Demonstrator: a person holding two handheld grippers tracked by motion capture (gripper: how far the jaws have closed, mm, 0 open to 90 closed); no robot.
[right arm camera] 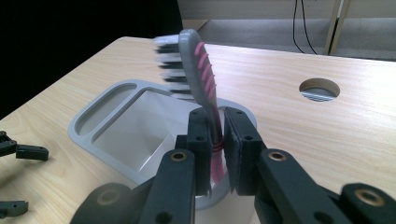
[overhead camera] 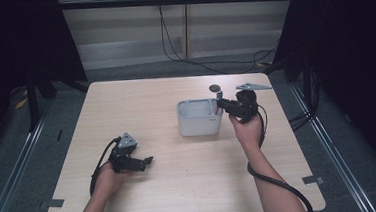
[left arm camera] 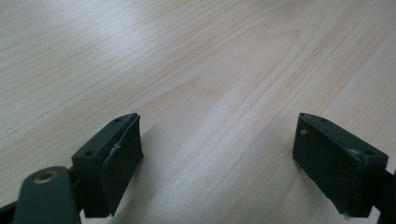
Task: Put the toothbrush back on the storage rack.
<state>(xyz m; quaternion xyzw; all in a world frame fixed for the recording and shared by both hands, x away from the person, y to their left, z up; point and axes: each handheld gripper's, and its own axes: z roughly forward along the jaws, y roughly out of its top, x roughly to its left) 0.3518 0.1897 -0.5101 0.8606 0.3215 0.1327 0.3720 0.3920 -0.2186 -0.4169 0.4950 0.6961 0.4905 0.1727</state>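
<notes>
Wooden desk [overhead camera: 141,109]: right gripper [right arm camera: 218,140] clamps a toothbrush [right arm camera: 201,70] above the holder [right arm camera: 116,116] to drop it in; left gripper [left arm camera: 217,154] rests apart near the front edge.

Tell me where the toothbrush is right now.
The toothbrush is clamped upright in the right gripper, head up, over the near right corner of the grey holder; in the high view that is right of the table's centre.
</notes>
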